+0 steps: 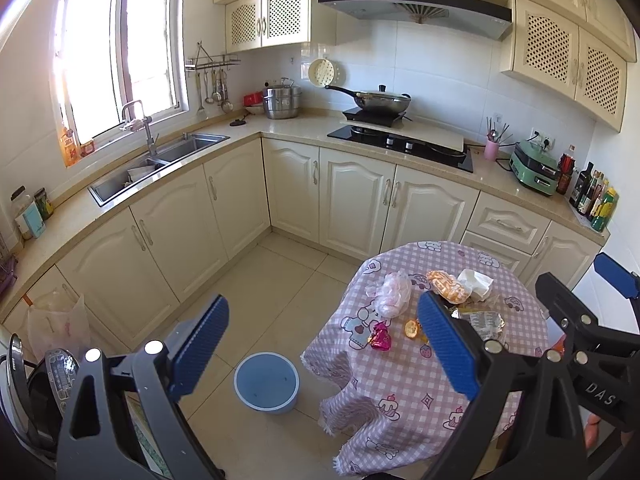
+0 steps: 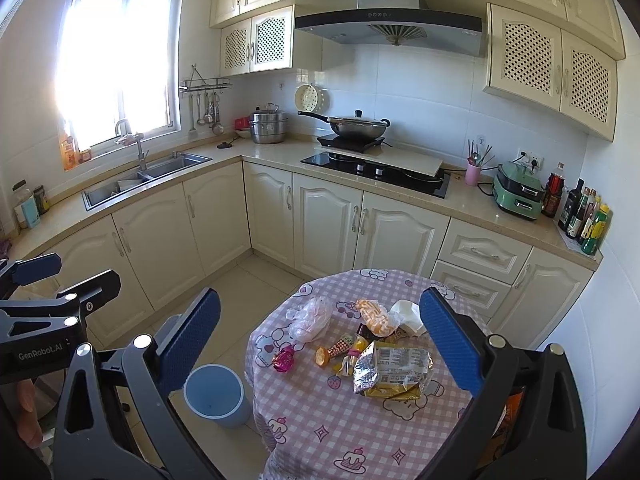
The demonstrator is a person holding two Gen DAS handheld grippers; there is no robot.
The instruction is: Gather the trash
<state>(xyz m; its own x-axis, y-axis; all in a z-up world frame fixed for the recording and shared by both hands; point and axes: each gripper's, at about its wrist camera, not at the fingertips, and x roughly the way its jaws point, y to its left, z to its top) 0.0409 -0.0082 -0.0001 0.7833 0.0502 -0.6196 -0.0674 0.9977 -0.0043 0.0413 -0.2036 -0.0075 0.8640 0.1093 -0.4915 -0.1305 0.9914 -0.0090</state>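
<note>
A round table under a pink checked cloth (image 2: pixel 320 420) (image 1: pixel 400 384) carries several pieces of trash: a silver-and-gold foil bag (image 2: pixel 392 368) (image 1: pixel 482 322), a magenta wrapper (image 2: pixel 283 359) (image 1: pixel 380 336), a clear plastic bag (image 2: pixel 310 318) (image 1: pixel 394 294), an orange packet (image 2: pixel 374 316) (image 1: pixel 446 286) and a crumpled white tissue (image 2: pixel 406 314) (image 1: pixel 474 282). A blue bin (image 2: pixel 214 396) (image 1: pixel 266 382) stands on the floor left of the table. My left gripper (image 1: pixel 322 348) is open above the floor between bin and table. My right gripper (image 2: pixel 320 352) is open above the table, holding nothing.
Cream cabinets and a beige counter (image 2: pixel 248 152) wrap the room, with a sink (image 2: pixel 140 178), a hob (image 2: pixel 376 170) with a wok, and bottles (image 2: pixel 584 216) at right. A plastic bag (image 1: pixel 56 320) hangs at the left cabinets. Tiled floor (image 1: pixel 256 280) lies between table and cabinets.
</note>
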